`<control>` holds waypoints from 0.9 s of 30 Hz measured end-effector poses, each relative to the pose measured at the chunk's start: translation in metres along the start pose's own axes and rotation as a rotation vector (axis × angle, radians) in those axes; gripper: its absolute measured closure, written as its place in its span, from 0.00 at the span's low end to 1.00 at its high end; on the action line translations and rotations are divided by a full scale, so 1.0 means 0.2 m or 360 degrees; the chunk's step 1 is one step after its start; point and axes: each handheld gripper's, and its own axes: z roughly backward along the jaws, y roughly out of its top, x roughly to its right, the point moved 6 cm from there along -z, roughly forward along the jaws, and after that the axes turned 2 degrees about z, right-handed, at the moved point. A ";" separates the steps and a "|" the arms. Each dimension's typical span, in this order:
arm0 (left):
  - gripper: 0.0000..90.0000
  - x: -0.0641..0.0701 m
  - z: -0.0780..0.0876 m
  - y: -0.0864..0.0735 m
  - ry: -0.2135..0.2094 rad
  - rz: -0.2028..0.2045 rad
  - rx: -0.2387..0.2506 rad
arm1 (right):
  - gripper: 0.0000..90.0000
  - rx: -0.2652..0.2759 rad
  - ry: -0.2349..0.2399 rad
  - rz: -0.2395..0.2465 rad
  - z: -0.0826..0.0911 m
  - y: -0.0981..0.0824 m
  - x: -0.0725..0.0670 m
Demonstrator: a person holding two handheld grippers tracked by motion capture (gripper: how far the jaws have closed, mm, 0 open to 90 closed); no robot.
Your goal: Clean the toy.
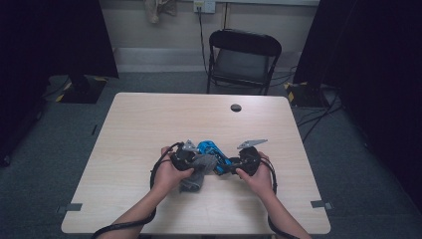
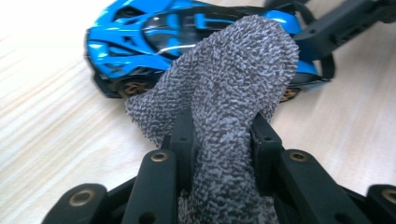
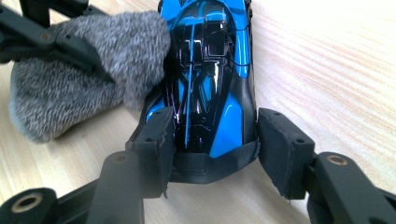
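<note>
Here, one blue toy car (image 3: 210,88) sitting near the table's (image 1: 149,119) near edge, right gripper (image 1: 234,167) clamping its rear end between both pads, left gripper (image 1: 196,164) pinching one grey cloth (image 2: 229,93) tight and pressing it against the car's side, one folding chair (image 1: 244,57) standing beyond the far edge.

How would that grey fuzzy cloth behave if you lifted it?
The grey cloth would probably flop: it bunches and folds where the left gripper pinches it. Its nubbly weave looks grippy rather than slippery. It likely weighs little, draping loosely against the blue toy car.
</note>
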 end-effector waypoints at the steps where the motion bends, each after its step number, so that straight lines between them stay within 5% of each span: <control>1: 0.77 -0.01 0.00 0.00 0.0008 0.0005 0.0000 | 0.53 0.0000 -0.0001 -0.0001 0.00 0.00 0.00; 15: 0.77 -0.22 0.05 0.00 0.0146 0.0134 0.0008 | 0.53 -0.0006 -0.0001 0.0001 0.00 0.00 0.00; 27: 0.76 -0.31 0.06 0.01 0.0212 0.0186 0.0010 | 0.53 -0.0006 0.0000 -0.0002 0.00 0.00 0.00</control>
